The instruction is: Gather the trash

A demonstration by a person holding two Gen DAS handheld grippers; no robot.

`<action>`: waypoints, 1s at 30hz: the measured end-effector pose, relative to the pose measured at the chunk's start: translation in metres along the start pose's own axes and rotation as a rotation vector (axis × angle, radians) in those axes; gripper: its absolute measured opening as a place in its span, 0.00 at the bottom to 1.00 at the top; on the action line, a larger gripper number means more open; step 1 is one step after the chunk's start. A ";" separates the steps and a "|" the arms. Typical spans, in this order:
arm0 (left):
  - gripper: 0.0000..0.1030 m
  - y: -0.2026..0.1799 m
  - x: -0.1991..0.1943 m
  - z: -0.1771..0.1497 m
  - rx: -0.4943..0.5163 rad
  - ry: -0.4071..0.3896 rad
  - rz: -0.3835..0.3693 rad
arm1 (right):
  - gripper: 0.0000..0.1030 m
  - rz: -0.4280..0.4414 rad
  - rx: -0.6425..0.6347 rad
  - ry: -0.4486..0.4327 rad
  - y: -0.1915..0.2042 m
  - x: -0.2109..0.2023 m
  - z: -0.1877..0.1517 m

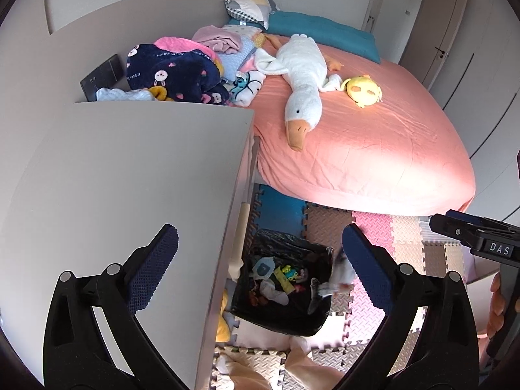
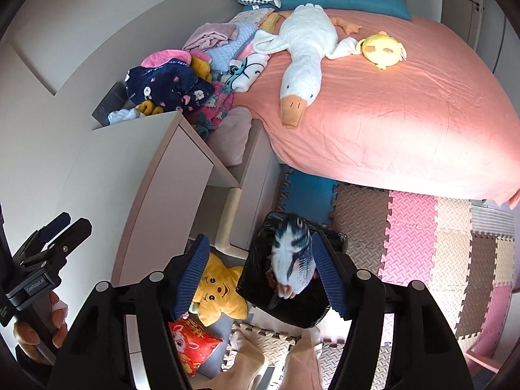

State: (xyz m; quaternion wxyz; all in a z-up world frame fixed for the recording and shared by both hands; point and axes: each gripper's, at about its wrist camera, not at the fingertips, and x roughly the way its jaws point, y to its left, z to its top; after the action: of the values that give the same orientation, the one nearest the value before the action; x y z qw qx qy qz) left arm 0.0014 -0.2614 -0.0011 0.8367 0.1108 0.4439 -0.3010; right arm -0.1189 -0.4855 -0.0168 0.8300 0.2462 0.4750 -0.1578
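Note:
A black-lined trash bin [image 1: 286, 292] stands on the foam floor mats beside the desk, with several pieces of trash inside. My right gripper [image 2: 260, 273] is open above the bin [image 2: 260, 279]. A blue-and-white crumpled wrapper [image 2: 292, 253] is blurred between its fingers, over the bin mouth, touching neither pad clearly. In the left wrist view the same wrapper [image 1: 339, 276] shows blurred at the bin's right rim. My left gripper [image 1: 260, 269] is open and empty, its left finger over the desk top [image 1: 130, 178] and its right finger over the floor.
A pink bed [image 1: 373, 139] carries a white goose plush [image 1: 302, 74], a yellow plush [image 1: 362, 89] and piled blankets [image 1: 172, 71]. A yellow star plush [image 2: 219, 289] and a red packet [image 2: 190, 344] lie under the desk. Foam mats [image 2: 422, 243] cover the floor.

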 end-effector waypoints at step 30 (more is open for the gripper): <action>0.95 0.012 0.011 -0.006 -0.019 0.051 -0.012 | 0.64 0.012 -0.024 0.014 0.019 0.003 -0.003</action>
State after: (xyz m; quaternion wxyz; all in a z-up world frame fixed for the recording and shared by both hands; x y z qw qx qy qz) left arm 0.0093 -0.2535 -0.0145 0.8242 0.1078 0.4687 -0.2991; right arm -0.1096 -0.4682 -0.0158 0.8304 0.2400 0.4814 -0.1455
